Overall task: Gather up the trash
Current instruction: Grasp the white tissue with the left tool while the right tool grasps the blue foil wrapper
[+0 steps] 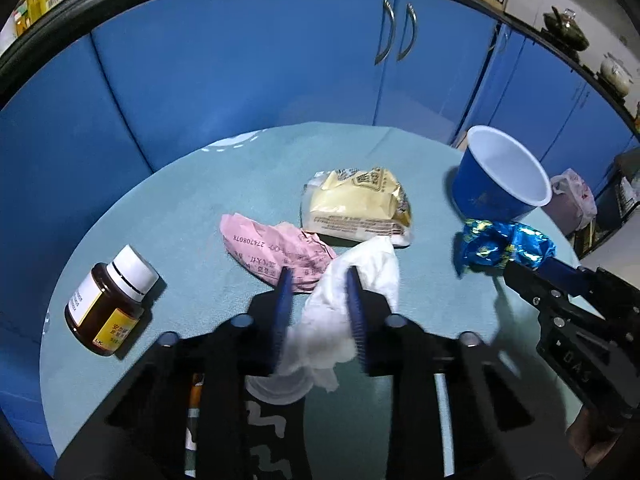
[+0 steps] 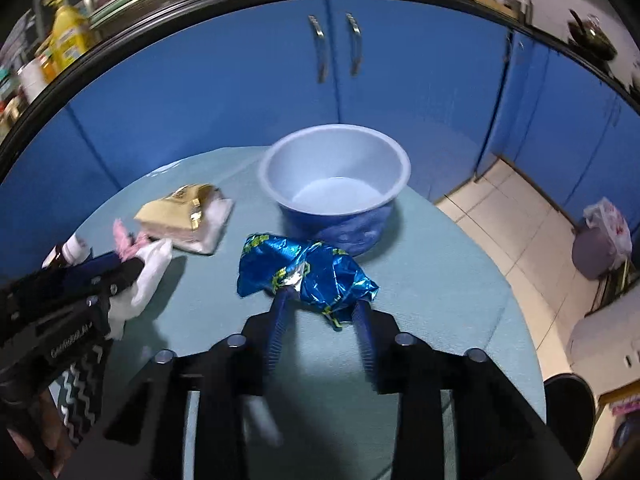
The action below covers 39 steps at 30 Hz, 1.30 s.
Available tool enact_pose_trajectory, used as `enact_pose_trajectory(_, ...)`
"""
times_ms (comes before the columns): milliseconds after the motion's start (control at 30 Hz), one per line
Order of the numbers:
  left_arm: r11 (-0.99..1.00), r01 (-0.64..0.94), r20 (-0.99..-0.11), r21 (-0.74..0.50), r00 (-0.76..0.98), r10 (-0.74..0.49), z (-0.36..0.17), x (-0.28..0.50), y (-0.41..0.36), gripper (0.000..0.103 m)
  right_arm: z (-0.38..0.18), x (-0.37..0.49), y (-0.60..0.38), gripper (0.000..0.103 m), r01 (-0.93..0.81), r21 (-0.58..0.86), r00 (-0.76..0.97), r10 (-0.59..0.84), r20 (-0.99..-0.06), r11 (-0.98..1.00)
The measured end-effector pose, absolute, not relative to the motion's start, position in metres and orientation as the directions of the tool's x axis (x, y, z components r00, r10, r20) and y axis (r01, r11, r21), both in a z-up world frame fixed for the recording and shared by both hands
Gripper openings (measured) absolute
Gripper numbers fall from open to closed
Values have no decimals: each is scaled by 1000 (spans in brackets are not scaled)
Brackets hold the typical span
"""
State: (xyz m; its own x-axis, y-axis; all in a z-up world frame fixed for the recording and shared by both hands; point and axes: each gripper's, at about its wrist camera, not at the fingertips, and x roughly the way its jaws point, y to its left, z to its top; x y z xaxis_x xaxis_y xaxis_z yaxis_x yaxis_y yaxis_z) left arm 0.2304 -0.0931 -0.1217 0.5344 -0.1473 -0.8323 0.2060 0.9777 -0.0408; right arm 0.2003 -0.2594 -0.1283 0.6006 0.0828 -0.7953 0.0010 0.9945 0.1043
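Judging by the empty bowl [image 2: 336, 184] at twelve o'clock, collecting had barely begun: the left tool [image 1: 318, 280] clenched a white tissue [image 1: 352, 280], the right tool [image 2: 320, 300] a blue foil wrapper [image 2: 304, 268], while the pink slip [image 1: 276, 248], yellow packet [image 1: 356, 204] and bottle [image 1: 108, 300] lay on the worktop [image 1: 200, 208].

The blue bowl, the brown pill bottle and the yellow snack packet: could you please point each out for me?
blue bowl [image 2: 332, 184], right wrist view, inner wall.
brown pill bottle [image 1: 106, 308], left wrist view, glass body.
yellow snack packet [image 1: 356, 202], left wrist view, front face.
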Motion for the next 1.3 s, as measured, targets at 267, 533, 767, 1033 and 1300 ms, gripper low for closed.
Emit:
enact_pose_trajectory(267, 976, 206, -814, -65, 555, -172, -102, 218, -92, 11, -110, 180, -266, 12, -12, 142, 630, 118, -768, 990)
enact_pose_trajectory(533, 970, 236, -779, -63, 596, -195, -76, 200, -109, 11, -85, 155, -285, 12, 22, 145, 665, 94, -741, 989)
enact_pose_trajectory(767, 963, 266, -759, -43, 618, -204, -60, 183, -129, 11, -70, 134, -309, 12, 54, 144, 688, 68, -722, 988)
enact_pose_trajectory(1033, 961, 274, -788, -29, 586, -191, -78, 193, -114, 24, -71, 124, -313, 12, 51, 151, 696, 73, -714, 987)
enact_pose_trajectory(1300, 970, 239, -757, 52, 643, -118, -90, 202, -116, 100, -80, 136, -317, 12, 56, 176, 684, 91, -724, 983)
